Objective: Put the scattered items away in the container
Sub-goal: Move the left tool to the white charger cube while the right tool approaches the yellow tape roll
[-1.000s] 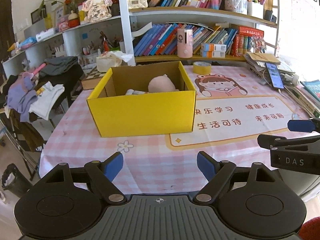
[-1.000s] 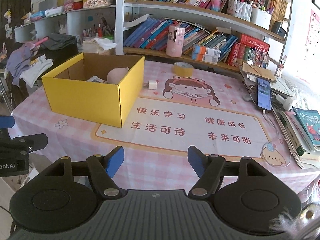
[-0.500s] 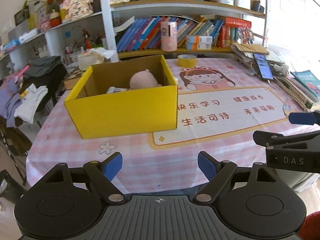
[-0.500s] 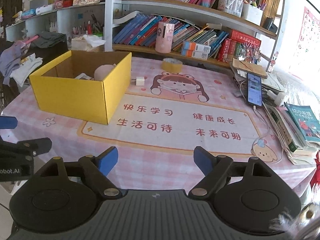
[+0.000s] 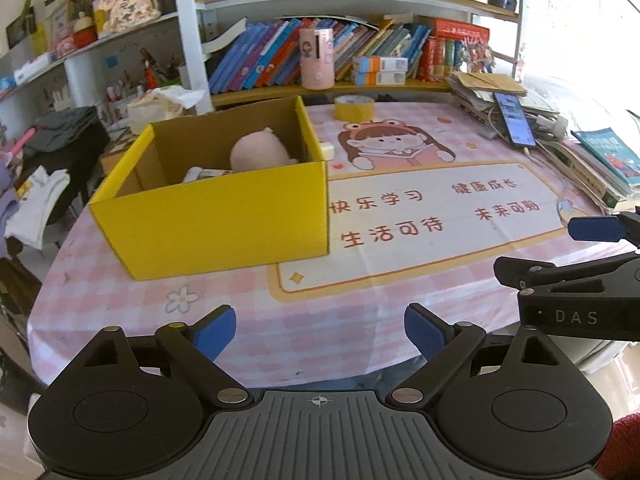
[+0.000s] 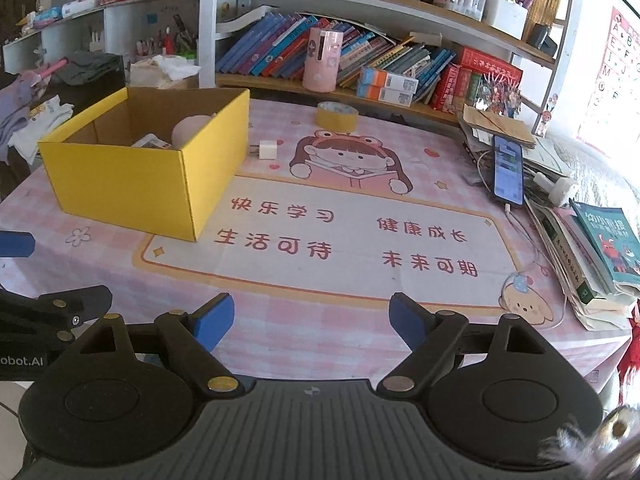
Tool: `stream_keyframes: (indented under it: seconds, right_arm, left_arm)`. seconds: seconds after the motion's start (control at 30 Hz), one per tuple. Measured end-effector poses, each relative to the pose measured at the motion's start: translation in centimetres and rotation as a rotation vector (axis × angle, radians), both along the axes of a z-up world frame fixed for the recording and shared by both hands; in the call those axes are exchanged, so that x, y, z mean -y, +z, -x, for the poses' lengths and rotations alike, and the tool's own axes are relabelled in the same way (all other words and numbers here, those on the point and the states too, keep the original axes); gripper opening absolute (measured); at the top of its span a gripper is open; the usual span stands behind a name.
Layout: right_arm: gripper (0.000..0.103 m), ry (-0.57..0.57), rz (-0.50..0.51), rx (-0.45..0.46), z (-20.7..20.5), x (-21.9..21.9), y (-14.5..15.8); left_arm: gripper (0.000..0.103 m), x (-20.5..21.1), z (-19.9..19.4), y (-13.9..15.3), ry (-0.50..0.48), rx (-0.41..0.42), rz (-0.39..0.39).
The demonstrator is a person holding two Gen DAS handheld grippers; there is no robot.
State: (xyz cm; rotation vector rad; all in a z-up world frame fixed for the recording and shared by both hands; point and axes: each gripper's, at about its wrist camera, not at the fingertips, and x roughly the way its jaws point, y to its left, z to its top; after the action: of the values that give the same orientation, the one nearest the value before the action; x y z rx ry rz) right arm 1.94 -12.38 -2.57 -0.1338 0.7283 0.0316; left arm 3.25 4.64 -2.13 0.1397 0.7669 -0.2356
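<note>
A yellow cardboard box (image 5: 216, 216) (image 6: 132, 184) stands open on the left of the pink table. Inside lie a pink plush toy (image 5: 260, 152) (image 6: 188, 130) and a small white packet (image 5: 200, 175). A white charger plug (image 6: 267, 149) lies on the cloth just right of the box, partly hidden in the left wrist view (image 5: 326, 151). A roll of yellow tape (image 6: 337, 114) (image 5: 354, 107) sits at the back. My left gripper (image 5: 320, 330) is open and empty at the near table edge. My right gripper (image 6: 311, 318) is open and empty, right of the left one.
A phone (image 6: 508, 170) on a cable and stacked books (image 6: 592, 256) crowd the right edge. A pink cylinder (image 6: 322, 59) and bookshelves stand behind the table. Clothes (image 5: 36, 200) hang on a chair at the left.
Both grippers have drifted right and slightly nearer the table, so the box sits further left in view. Both stay open and empty.
</note>
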Motion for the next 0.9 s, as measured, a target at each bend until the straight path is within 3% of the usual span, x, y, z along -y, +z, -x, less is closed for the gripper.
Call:
stream_keyframes:
  seconds: [0.2,0.5,0.9]
  right_arm:
    - [0.086,-0.03,-0.002,-0.001,-1.2,1.4,-0.2]
    - [0.086,-0.083,0.005,0.004,-3.8,4.4,-0.3]
    - [0.087,-0.039,0.0,-0.043,-11.0,9.6,-1.1]
  left_arm:
    - [0.093,1.6,-1.4,-0.5,-0.052,-0.021,0.001]
    - [0.094,5.5,-4.0,-0.6,-0.162,0.011,0.001]
    - [0.093,11.2,-10.0,-1.5,-0.145,-0.039,-0.012]
